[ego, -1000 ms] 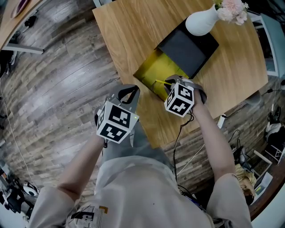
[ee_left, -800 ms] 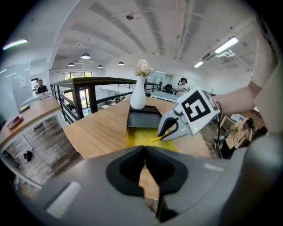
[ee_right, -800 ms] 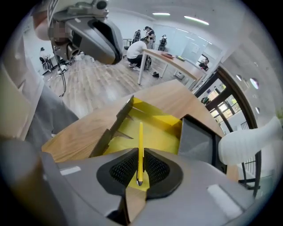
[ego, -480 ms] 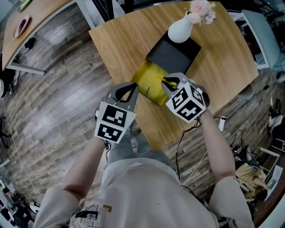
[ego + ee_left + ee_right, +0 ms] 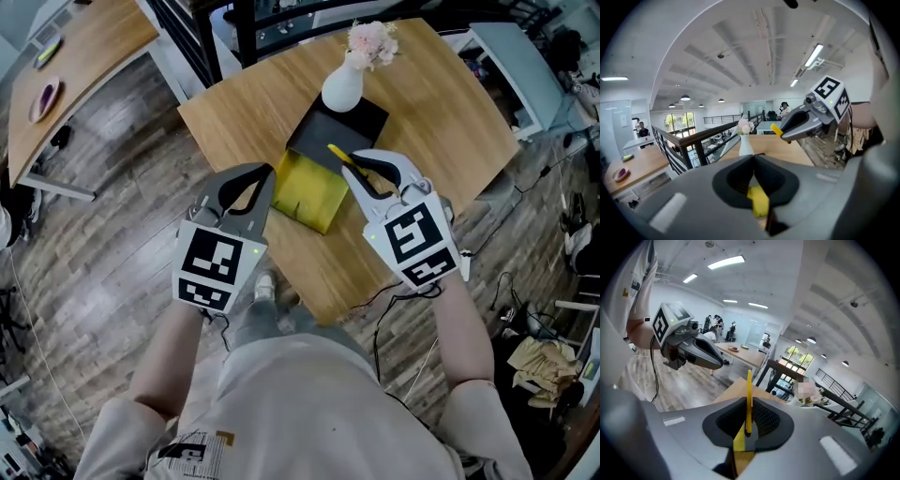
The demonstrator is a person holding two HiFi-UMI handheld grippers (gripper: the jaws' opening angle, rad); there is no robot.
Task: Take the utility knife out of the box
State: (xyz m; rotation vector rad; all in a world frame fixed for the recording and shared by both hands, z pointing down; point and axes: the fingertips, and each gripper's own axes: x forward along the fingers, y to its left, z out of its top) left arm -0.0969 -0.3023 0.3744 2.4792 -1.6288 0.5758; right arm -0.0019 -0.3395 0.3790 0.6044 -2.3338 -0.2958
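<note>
The yellow utility knife is up in the air above the table, clamped edge-on in my right gripper. In the right gripper view the knife shows as a thin yellow strip standing between the pads of the right gripper. Below it, the open yellow box lies on the wooden table, against its black lid. My left gripper hovers to the left of the box, shut and empty. In the left gripper view the jaw tips of the left gripper meet, and the knife shows in the right gripper.
A white vase with pink flowers stands behind the black lid. The table's near edge is just ahead of the person's body. A second table stands at the far left. Cables lie on the plank floor at the right.
Both grippers have risen well above the table. The right one has lifted the knife up out of the yellow box. The left one rose beside it, still shut.
</note>
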